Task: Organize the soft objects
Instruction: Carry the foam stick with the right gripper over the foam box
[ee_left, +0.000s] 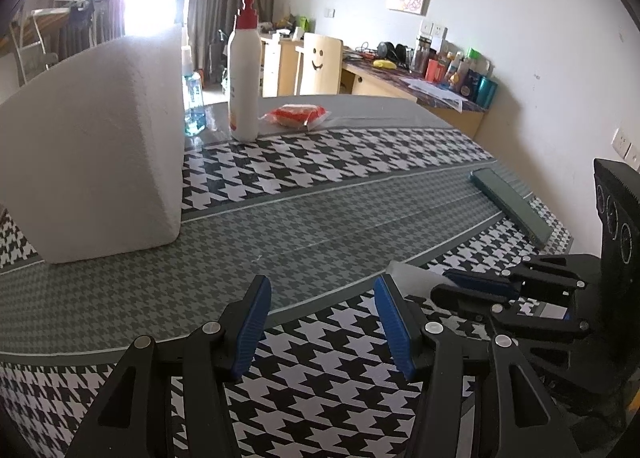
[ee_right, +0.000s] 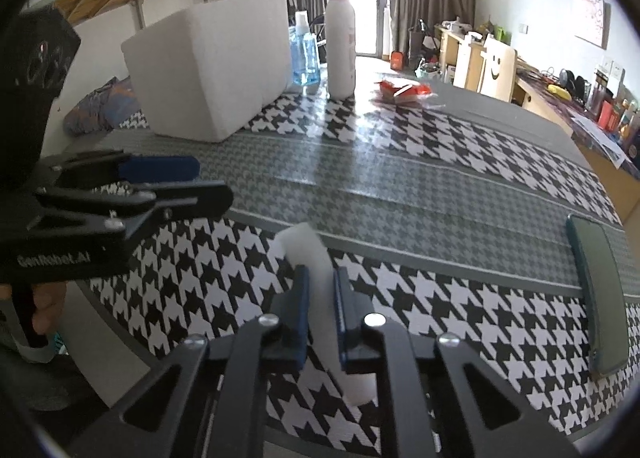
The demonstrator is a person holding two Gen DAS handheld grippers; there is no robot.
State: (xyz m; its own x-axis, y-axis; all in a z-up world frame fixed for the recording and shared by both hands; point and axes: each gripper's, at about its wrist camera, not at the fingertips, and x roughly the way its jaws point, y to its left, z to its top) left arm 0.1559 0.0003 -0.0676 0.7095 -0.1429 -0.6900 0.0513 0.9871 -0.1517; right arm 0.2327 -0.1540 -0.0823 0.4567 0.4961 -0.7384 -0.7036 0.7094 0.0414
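Just starting: right gripper [ee_right: 320, 310] clenching small white foam strip [ee_right: 308, 254]; left gripper [ee_left: 322, 322] idling released; big white foam box [ee_left: 96, 145] awaiting.

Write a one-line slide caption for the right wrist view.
Right tool pinches a small white foam piece above the houndstooth tablecloth, large foam block beyond.

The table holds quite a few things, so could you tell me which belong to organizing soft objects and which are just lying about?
Belongs to the job:
- small white foam piece, clamped in the right gripper
- large white foam block
- left gripper, open with nothing between its fingers

Just lying about:
- lotion pump bottle
- blue spray bottle
- red snack packet
- dark phone
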